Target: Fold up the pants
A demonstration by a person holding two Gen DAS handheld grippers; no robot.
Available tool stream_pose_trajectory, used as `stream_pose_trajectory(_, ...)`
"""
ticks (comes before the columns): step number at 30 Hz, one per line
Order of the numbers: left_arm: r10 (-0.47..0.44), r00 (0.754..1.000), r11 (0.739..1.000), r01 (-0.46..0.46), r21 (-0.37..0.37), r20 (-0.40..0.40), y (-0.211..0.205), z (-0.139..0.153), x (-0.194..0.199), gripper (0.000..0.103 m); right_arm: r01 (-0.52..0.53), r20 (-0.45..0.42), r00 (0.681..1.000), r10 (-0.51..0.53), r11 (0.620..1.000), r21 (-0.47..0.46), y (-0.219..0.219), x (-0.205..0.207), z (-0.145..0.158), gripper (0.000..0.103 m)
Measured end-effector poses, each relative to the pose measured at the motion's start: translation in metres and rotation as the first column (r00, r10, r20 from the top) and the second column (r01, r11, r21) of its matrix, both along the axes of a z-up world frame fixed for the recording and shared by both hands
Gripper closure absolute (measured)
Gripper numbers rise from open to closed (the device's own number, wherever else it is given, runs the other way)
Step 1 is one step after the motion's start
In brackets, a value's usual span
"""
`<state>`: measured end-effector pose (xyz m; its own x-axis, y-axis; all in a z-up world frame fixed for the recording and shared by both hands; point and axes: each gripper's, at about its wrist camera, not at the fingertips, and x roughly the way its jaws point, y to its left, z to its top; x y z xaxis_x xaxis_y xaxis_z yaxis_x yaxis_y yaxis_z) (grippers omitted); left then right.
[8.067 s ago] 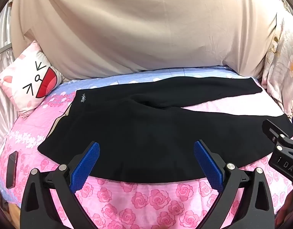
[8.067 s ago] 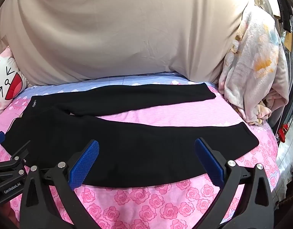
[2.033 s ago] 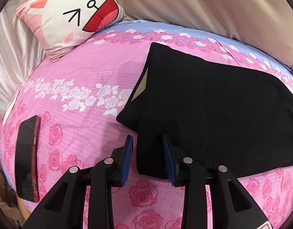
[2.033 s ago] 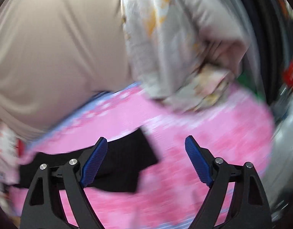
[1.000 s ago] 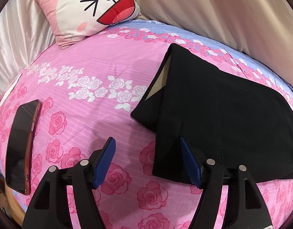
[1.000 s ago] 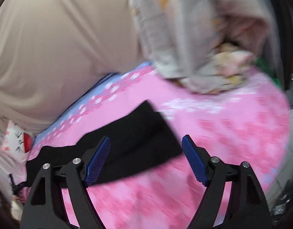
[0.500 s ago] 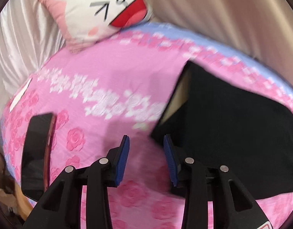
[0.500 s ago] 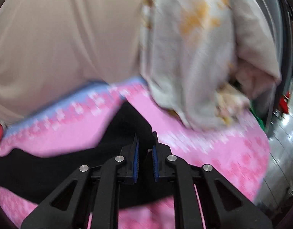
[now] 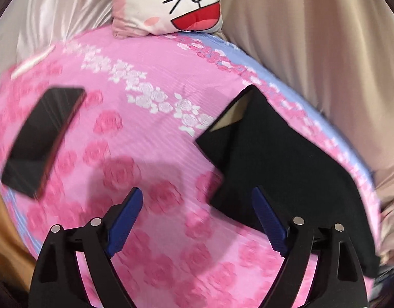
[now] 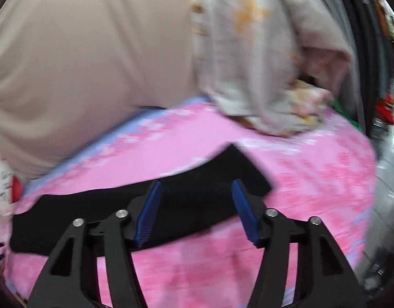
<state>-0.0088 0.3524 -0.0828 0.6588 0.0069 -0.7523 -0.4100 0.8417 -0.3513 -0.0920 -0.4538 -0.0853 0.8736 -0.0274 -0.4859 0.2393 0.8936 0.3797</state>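
We tilt our left gripper (image 9: 197,218) steeply down over the pink rose-print bedsheet (image 9: 135,128); its jaws are opening, released, the black fabric pants (image 9: 281,159) lying just right of them. Our right gripper (image 10: 195,206) points shallower above the pants' leg end (image 10: 222,179), jaws opening, gripping nothing. Only the left view shows the dark phone (image 9: 43,138) and cartoon-face pillow (image 9: 171,2); only the right shows the crumpled floral blanket (image 10: 269,59).
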Motion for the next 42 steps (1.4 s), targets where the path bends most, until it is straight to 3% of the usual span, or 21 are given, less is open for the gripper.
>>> stream_pose_trajectory(2,-0.016,1.000,0.999,0.017,-0.048,0.017,-0.004,-0.002,-0.001,0.019,-0.059,0.018,0.998,0.059,0.998,-0.030,0.033,0.004,0.006,0.046)
stream_pose_trajectory(6,-0.018,0.998,0.998,0.014,-0.064,-0.056,-0.008,-0.016,0.019,0.019,-0.197,0.036,0.980,0.197,0.980,0.000,0.089,0.021,0.009,0.044)
stream_pose_trajectory(9,-0.018,0.996,1.000,0.019,0.016,-0.092,-0.020,-0.021,0.032,0.022,-0.243,0.032,0.969,0.243,0.970,-0.001,0.115,0.027,0.010,0.044)
stream_pose_trajectory(10,-0.049,0.995,0.998,0.053,0.036,-0.091,-0.026,-0.022,0.039,0.028,-0.249,0.028,0.968,0.249,0.968,-0.011,0.122,0.028,0.011,0.044)
stream_pose_trajectory(11,-0.077,0.993,0.996,0.082,0.046,-0.095,-0.030,-0.023,0.045,0.078,-0.254,0.028,0.967,0.255,0.967,-0.024,0.130,0.029,0.012,0.044)
stream_pose_trajectory(12,-0.109,0.988,0.992,0.116,0.052,-0.112,-0.033,-0.025,0.053,0.090,-0.263,0.022,0.964,0.263,0.964,-0.029,0.135,0.031,0.013,0.043)
stream_pose_trajectory(15,-0.152,0.987,0.976,0.159,0.147,-0.057,-0.034,0.007,0.074,0.097,-0.282,0.016,0.959,0.283,0.959,-0.042,0.147,0.037,0.019,0.043)
stream_pose_trajectory(17,-0.181,0.982,0.966,0.165,0.199,0.062,-0.029,0.056,0.078,0.096,-0.281,0.028,0.959,0.283,0.958,-0.055,0.153,0.036,0.026,0.043)
stream_pose_trajectory(18,-0.188,0.979,0.961,0.166,0.219,0.083,-0.027,0.069,0.079,0.102,-0.281,0.032,0.958,0.283,0.958,-0.064,0.155,0.035,0.028,0.039)
stream_pose_trajectory(20,-0.066,0.996,0.905,0.039,0.424,0.051,-0.017,0.076,0.084,0.103,-0.267,0.033,0.962,0.270,0.960,-0.084,0.157,0.032,0.028,0.024)
stream_pose_trajectory(21,-0.018,1.000,0.895,0.013,0.445,0.008,-0.007,0.065,0.088,0.103,-0.256,0.027,0.966,0.259,0.962,-0.093,0.157,0.031,0.024,0.023)
stream_pose_trajectory(23,0.011,0.983,0.960,0.041,0.275,-0.185,0.030,0.010,0.093,0.103,-0.235,-0.019,0.972,0.235,0.969,-0.074,0.153,0.032,0.010,0.023)
stream_pose_trajectory(24,0.020,0.975,0.971,0.034,0.238,-0.220,0.037,-0.003,0.090,0.103,-0.229,-0.032,0.973,0.227,0.972,-0.054,0.151,0.033,0.006,0.023)
stream_pose_trajectory(26,0.011,0.974,0.980,0.034,0.196,-0.227,0.041,-0.023,0.071,0.102,-0.234,-0.049,0.971,0.233,0.972,-0.009,0.148,0.036,-0.001,0.023)
stream_pose_trajectory(28,-0.035,0.982,0.983,0.067,0.169,-0.183,0.032,-0.016,0.056,0.096,-0.250,-0.055,0.967,0.249,0.968,-0.011,0.151,0.042,0.001,0.023)
stream_pose_trajectory(29,-0.068,0.984,0.989,0.088,0.120,-0.167,0.027,-0.012,0.053,0.072,-0.265,-0.053,0.963,0.264,0.964,-0.017,0.155,0.046,0.003,0.023)
stream_pose_trajectory(30,-0.090,0.985,0.992,0.102,0.080,-0.144,0.023,-0.007,0.048,0.036,-0.283,-0.047,0.958,0.282,0.959,-0.027,0.161,0.049,0.005,0.023)
stream_pose_trajectory(32,-0.078,0.992,0.991,0.088,0.097,-0.104,0.008,0.006,0.041,0.021,-0.321,-0.034,0.947,0.320,0.946,-0.036,0.174,0.056,0.009,0.023)
stream_pose_trajectory(34,-0.078,0.990,0.987,0.094,0.131,-0.117,-0.001,0.009,0.039,0.021,-0.344,-0.025,0.939,0.343,0.938,-0.031,0.184,0.059,0.009,0.023)
stream_pose_trajectory(38,-0.075,0.970,0.993,0.093,0.069,-0.229,0.001,-0.009,0.053,0.021,-0.383,-0.031,0.923,0.383,0.924,-0.008,0.200,0.063,0.002,0.023)
stream_pose_trajectory(42,0.090,0.967,0.978,-0.041,0.204,-0.239,0.010,-0.003,0.045,0.021,-0.379,-0.027,0.925,0.378,0.925,-0.017,0.205,0.055,0.004,0.023)
